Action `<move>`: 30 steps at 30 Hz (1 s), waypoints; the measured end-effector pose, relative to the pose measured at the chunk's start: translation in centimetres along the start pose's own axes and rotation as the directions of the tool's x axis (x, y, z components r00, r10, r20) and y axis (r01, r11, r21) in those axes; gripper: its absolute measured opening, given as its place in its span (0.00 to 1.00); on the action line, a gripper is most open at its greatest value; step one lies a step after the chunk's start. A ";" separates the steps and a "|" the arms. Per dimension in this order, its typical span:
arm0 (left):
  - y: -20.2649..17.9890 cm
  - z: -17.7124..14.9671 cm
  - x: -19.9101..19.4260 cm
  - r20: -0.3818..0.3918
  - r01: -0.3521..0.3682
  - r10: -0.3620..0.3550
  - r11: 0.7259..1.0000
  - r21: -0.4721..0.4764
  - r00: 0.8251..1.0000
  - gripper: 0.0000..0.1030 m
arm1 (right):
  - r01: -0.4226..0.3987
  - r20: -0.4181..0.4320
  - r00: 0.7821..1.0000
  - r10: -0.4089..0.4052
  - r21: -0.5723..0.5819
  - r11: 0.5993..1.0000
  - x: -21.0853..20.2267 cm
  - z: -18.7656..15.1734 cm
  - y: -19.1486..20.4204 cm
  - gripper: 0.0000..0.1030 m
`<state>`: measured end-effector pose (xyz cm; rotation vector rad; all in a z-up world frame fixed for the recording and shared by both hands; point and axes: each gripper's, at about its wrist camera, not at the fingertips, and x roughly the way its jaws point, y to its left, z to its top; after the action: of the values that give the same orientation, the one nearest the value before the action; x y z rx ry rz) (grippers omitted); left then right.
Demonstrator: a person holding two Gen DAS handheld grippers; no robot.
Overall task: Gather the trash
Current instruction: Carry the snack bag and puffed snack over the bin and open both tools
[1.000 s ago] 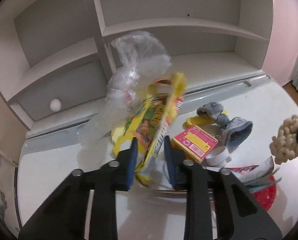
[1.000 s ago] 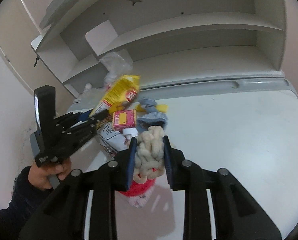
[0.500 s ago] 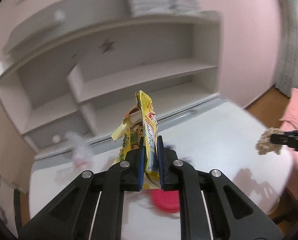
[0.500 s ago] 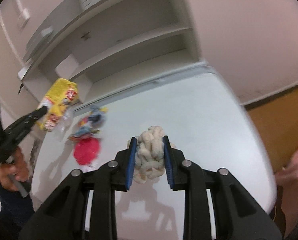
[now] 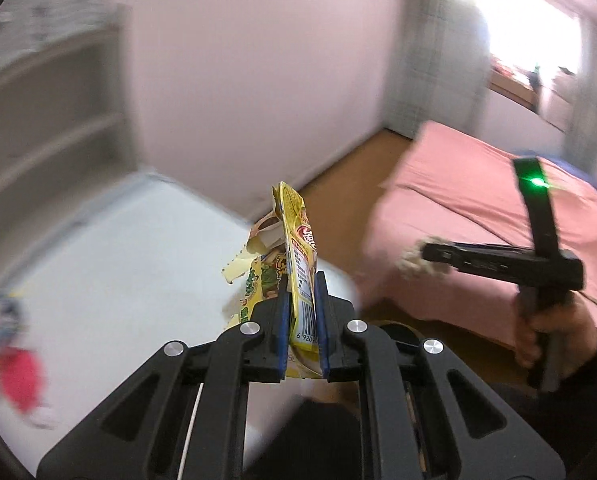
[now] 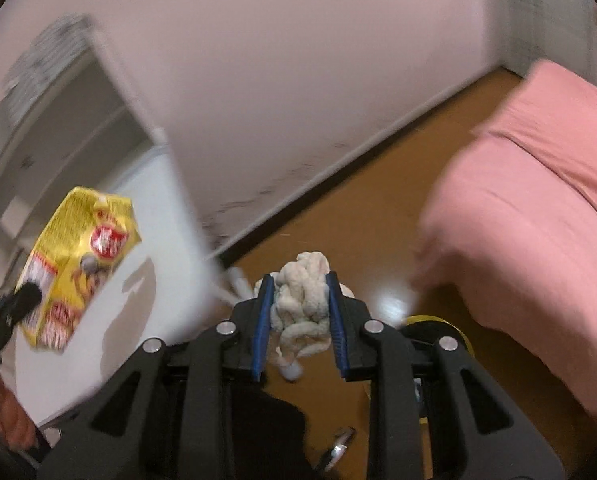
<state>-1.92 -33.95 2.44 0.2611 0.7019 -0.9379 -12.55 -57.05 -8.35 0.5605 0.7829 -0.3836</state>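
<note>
While clamped, wrapper [image 5: 298,264] between tongs [image 5: 301,300]

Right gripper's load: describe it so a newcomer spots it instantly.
Start at the pink bed, then drop to the wooden floor beside it. Over that floor, the right gripper pinches a cream knotted bundle: pale, ropey and soft, unlike the glossy yellow snack bag.

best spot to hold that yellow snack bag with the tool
Its flat lower edge by the barcode, as the left tool does now: pads on the two broad faces of the yellow snack bag, coming from below. The bag is flattened there; its torn top is floppy.
</note>
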 end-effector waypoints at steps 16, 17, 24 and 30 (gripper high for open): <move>-14.1 -5.7 19.9 -0.315 0.233 -0.203 0.971 0.059 0.927 0.09 | 0.204 -0.211 0.965 -0.154 0.243 0.948 7.4 -6.6 -16.7 0.25; -14.3 -6.1 21.1 -0.328 0.230 -0.197 0.971 0.065 0.924 0.09 | 0.221 -0.234 0.958 -0.165 0.241 0.945 8.3 -6.9 -17.2 0.25; -15.6 -9.4 29.5 -0.409 0.233 -0.194 0.971 0.047 0.892 0.09 | 0.256 -0.311 0.935 -0.171 0.260 0.931 11.3 -8.4 -19.2 0.25; -15.0 -12.0 33.6 -0.476 0.220 -0.200 0.975 -0.013 0.856 0.09 | 0.279 -0.345 0.920 -0.184 0.249 0.927 12.6 -9.2 -19.7 0.25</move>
<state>-6.10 -58.48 -27.18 0.4689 1.1851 -1.1115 -19.64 -68.58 -29.55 0.8243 1.1186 -0.6501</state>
